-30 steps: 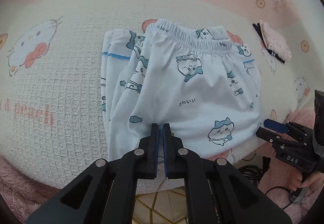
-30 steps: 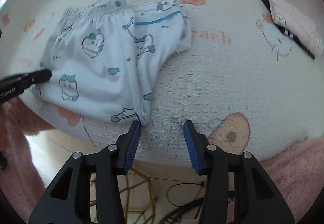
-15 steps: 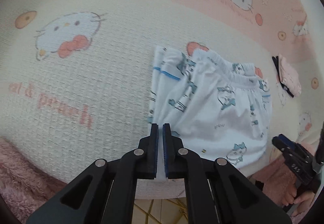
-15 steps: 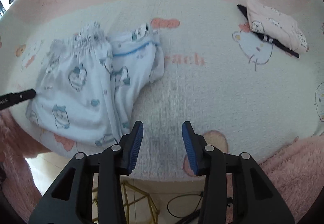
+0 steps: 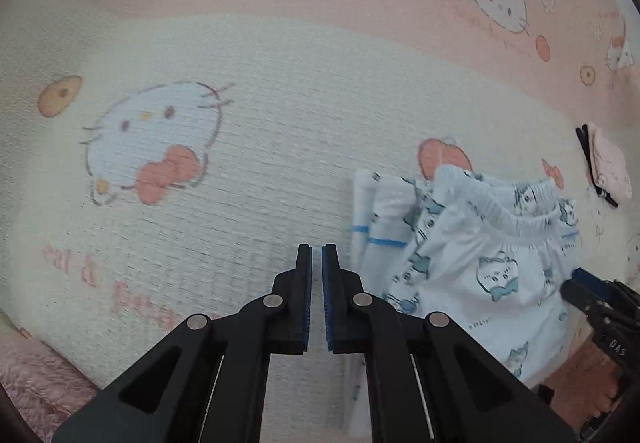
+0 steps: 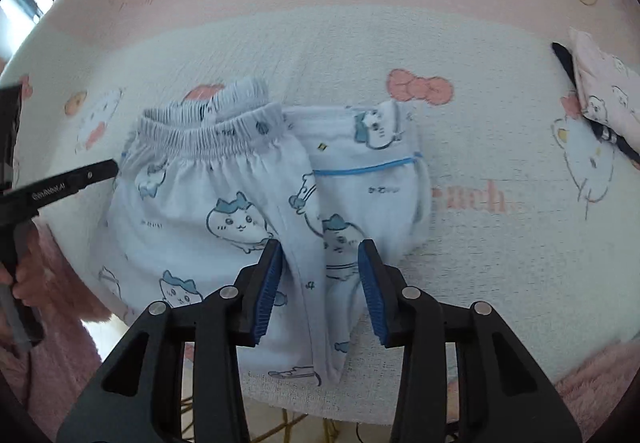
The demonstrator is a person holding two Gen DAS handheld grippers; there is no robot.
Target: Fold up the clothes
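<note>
Pink-and-cream blanket [image 6: 480,243] is overlain by the folded pale-blue pants [image 6: 224,211], over whose near edge the right gripper [image 6: 320,287] is held apart, best lowered squarely astride the fold, while beside them the left gripper [image 5: 317,299] is pressed together, empty.

Soft even daylight, window glare upper left in right view; motion blur; fisheye edges curved, dark.

Pale blue trousers [image 6: 224,203] with cartoon-cat print, folded into a compact stack, flat on blanket [image 6: 400,43] near its front edge; elastic waistband at far side, blue-striped cuffs beside it.
</note>
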